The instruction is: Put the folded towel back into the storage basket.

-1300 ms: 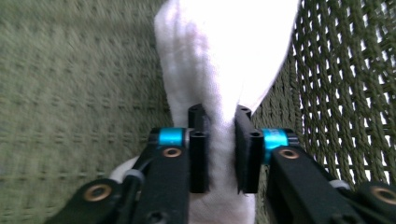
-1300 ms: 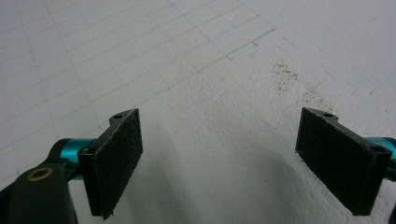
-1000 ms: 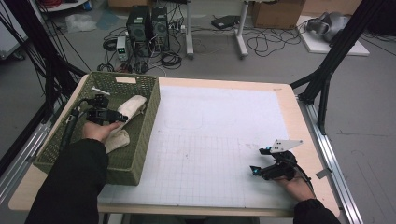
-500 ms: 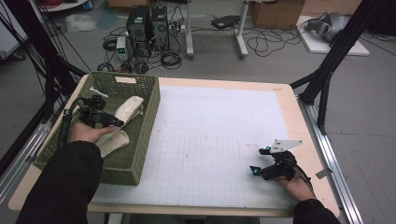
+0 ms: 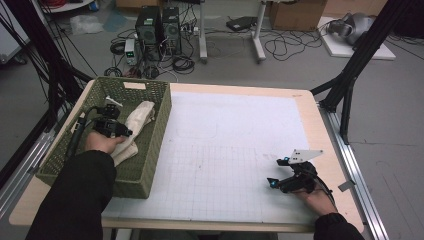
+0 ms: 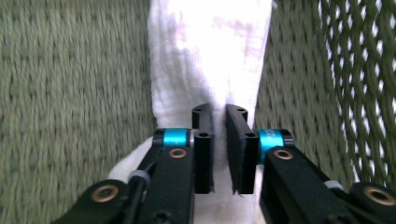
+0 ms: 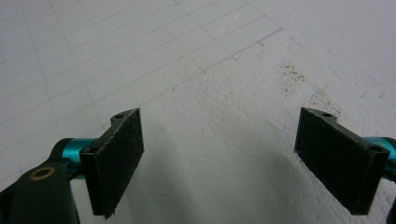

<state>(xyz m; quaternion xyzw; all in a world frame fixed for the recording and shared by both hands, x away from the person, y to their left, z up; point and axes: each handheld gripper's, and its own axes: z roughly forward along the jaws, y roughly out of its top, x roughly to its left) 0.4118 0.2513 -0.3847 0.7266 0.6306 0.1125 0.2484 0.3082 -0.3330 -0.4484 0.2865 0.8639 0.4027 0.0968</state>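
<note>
A: While the left hand-held gripper (image 5: 129, 133) sits down inside the green basket (image 5: 150, 165), its jaws have just been closing, and they now pinch a fold of the white towel (image 5: 140, 116).

B: Confirmed on the left gripper view: the pads are nearly together with the towel (image 6: 210, 56) bunched between them, woven basket wall (image 6: 70, 93) on both sides.

A: And the towel lies in the basket, at the left end of the counter (image 5: 240, 90).

B: Over on the right, the right hand-held gripper (image 5: 272, 182) rests low on the white mat (image 5: 235, 150), jaws wide apart, nothing between them.
</note>
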